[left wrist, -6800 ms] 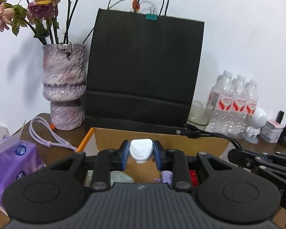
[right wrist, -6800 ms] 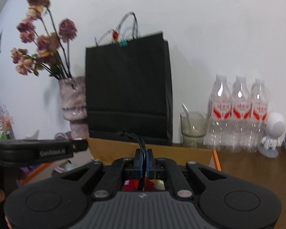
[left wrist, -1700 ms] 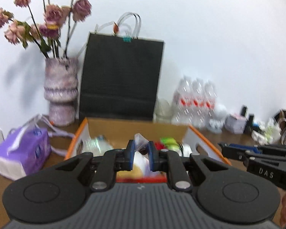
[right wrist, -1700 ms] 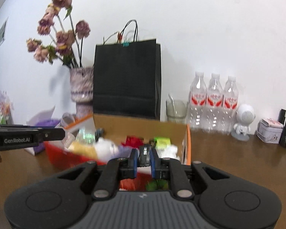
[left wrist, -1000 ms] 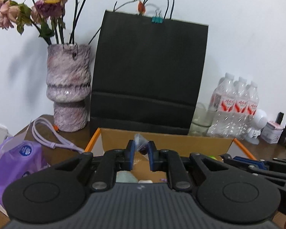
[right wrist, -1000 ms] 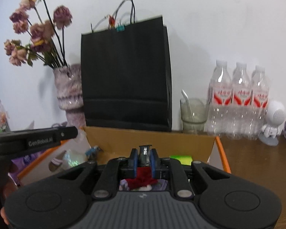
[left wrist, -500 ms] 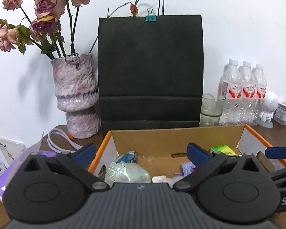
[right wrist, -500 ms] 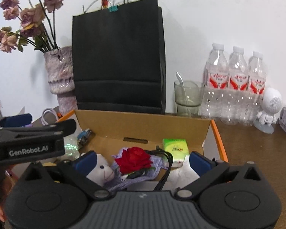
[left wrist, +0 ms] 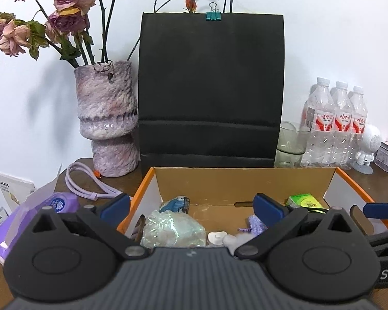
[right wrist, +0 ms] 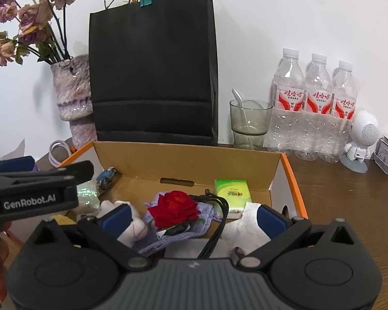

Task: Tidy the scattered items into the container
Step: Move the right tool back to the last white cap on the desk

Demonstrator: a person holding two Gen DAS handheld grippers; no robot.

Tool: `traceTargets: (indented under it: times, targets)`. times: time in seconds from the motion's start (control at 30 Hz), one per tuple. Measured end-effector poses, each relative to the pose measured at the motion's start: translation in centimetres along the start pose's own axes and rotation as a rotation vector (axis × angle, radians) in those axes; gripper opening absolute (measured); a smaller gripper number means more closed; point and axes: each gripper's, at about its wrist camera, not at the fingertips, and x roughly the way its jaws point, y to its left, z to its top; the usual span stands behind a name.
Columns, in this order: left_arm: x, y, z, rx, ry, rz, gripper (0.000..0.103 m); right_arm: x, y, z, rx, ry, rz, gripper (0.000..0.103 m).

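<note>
Both tools stand over the near edge of the cardboard box [right wrist: 188,159]. The left gripper [left wrist: 191,206] has its jaws spread wide with nothing between the pads. The right gripper [right wrist: 192,218] is likewise spread wide and empty, so neither tool holds anything.

Inside the box, toward the near wall, lie a red rose [right wrist: 174,208] on a purple knit pouch [right wrist: 168,235], a black cable [right wrist: 217,219], a white plush toy [right wrist: 132,228] and crumpled white paper [right wrist: 245,228]. An iridescent wrapped packet [left wrist: 172,231] sits by the left wall, and a green tissue pack [right wrist: 231,193] lies near the far right corner. Judged from this, most items are already collected.

Outside the box, at the desk's left edge, a purple tissue pack [left wrist: 46,210] and a lilac cord [left wrist: 82,182] remain. Along the desk's back edge stand a vase [left wrist: 107,120], a black paper bag [left wrist: 210,87], a glass [right wrist: 249,124] and water bottles [right wrist: 314,103], apparently fixtures rather than clutter.
</note>
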Motion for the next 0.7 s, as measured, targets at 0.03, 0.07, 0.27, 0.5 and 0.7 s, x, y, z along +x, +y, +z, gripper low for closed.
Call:
traceTargets:
  times: [0.03,0.07,0.27,0.5,0.7]
  targets:
    - [-0.2,0.1,0.1,-0.008,-0.002,-0.002,0.103,-0.1,0.0,0.0,-0.001,-0.001,0.0,0.103]
    - [-0.5,0.3,0.2,-0.018,-0.004,-0.007,0.103,-0.3,0.1,0.1,-0.001,-0.005,-0.001,0.103]
    - [-3.7,1.6,0.9,-0.085,-0.035,-0.031,0.103,-3.6,0.3,0.5,0.002,-0.057,0.016,0.103]
    - [-8.7,3.0,1.2,-0.106,-0.061,-0.028,0.103,-8.5,1.0,0.0,-0.011,-0.093,0.008,0.103]
    - [-12.8,4.3,0.7,-0.125,-0.065,-0.032,0.103,-12.8,2.0,-1.5,-0.035,-0.111,0.003,0.103]
